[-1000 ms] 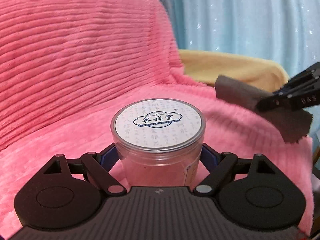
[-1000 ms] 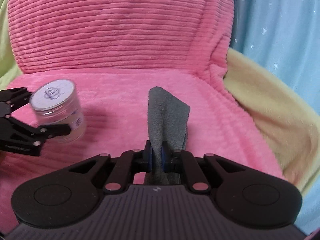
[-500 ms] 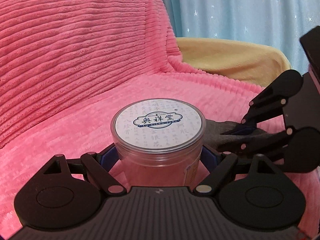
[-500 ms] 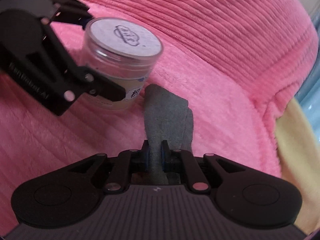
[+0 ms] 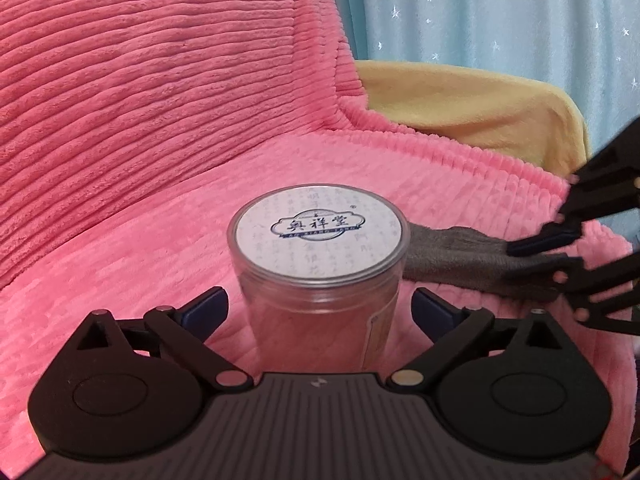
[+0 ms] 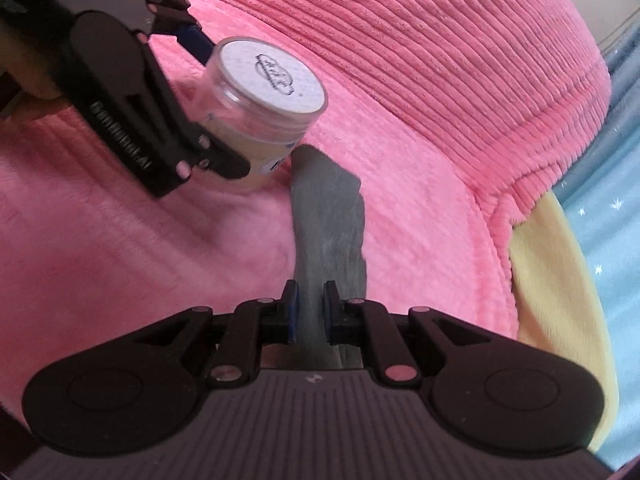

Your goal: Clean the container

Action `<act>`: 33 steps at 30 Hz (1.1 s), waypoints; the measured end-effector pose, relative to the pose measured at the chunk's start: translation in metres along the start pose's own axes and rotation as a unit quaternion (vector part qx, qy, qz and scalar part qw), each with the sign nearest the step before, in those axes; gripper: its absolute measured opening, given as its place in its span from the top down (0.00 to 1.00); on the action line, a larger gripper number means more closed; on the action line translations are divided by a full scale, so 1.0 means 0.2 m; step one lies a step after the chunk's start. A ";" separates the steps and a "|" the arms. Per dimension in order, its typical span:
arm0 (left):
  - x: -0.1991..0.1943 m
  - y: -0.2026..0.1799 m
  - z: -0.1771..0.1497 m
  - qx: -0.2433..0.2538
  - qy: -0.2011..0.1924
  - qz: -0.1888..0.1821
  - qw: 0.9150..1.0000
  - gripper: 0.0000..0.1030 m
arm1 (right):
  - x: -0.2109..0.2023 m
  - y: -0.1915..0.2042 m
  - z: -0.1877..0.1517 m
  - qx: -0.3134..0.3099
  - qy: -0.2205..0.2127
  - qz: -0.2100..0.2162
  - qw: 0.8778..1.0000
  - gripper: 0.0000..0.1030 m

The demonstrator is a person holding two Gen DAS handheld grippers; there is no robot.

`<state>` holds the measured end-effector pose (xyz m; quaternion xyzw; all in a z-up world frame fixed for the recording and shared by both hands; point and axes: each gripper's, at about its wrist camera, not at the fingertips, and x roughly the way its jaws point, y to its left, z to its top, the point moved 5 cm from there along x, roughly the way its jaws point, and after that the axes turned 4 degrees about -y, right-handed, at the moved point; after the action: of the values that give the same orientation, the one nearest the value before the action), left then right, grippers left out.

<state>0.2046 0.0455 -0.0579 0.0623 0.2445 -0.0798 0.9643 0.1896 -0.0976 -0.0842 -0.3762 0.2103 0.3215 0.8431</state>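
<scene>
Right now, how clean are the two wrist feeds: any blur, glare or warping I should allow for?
Left wrist view: container lid label sharp, no glare; right gripper and grey cloth smeared at the edge. Right wrist view: the left gripper is soft and motion-blurred; fisheye bends the pink blanket ribs in both.

Lighting's soft and even in both wrist views, kinda dim indoor glow, no harsh glare anywhere. Heavy fisheye bend with dark vignetting in all the corners. The right gripper is motion-smeared at the left view's right edge. The jar throws a faint shadow on the pink blanket; its label looks soft.
</scene>
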 end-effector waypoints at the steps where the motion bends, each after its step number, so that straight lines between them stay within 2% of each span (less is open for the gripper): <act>1: -0.02 0.00 0.00 0.000 -0.001 0.003 1.000 0.04 | -0.02 0.00 -0.01 0.008 -0.001 -0.005 1.000 0.93; 3: -0.05 0.00 0.01 -0.001 -0.004 0.008 1.000 0.03 | -0.09 0.00 -0.01 0.053 -0.015 -0.017 0.998 0.93; 5: -0.09 0.00 0.02 -0.010 -0.008 0.010 1.000 0.03 | -0.15 -0.02 -0.01 0.122 -0.035 -0.022 0.992 0.93; 7: -0.13 -0.01 0.02 -0.017 -0.004 0.013 1.000 0.02 | -0.20 -0.04 -0.03 0.212 -0.053 -0.012 0.976 0.93; 9: -0.16 -0.03 -0.01 -0.017 0.005 0.014 1.000 0.02 | -0.22 -0.04 -0.06 0.294 -0.067 0.008 0.953 0.93; 11: -0.20 -0.07 -0.06 0.002 0.020 0.016 1.000 0.02 | -0.21 -0.03 -0.10 0.343 -0.065 0.029 0.937 0.93; 14: -0.25 -0.13 -0.12 0.031 0.046 0.034 0.998 0.01 | -0.17 0.03 -0.16 0.365 -0.021 0.044 0.930 0.92; 16: -0.26 -0.14 -0.12 0.025 0.048 0.043 0.998 0.00 | -0.16 0.04 -0.20 0.369 -0.008 0.038 0.929 0.93; 20: -0.23 -0.10 -0.12 -0.042 0.069 0.048 0.996 0.00 | -0.16 0.03 -0.27 0.392 0.002 0.016 0.920 0.93; 23: -0.20 -0.11 -0.16 -0.078 0.096 0.044 0.991 0.00 | -0.14 0.02 -0.29 0.404 0.006 0.018 0.915 0.93; 26: -0.18 -0.16 -0.20 -0.066 0.113 0.052 0.990 0.00 | -0.11 0.01 -0.29 0.396 0.012 0.015 0.918 0.93; 33: -0.14 -0.22 -0.20 -0.051 0.106 0.056 0.991 0.00 | -0.07 -0.01 -0.28 0.399 0.009 0.010 0.917 0.93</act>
<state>0.1535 0.0117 -0.0837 0.0347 0.3451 -0.0056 0.9379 0.1746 -0.1471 -0.1096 -0.0090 0.3326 0.2161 0.9179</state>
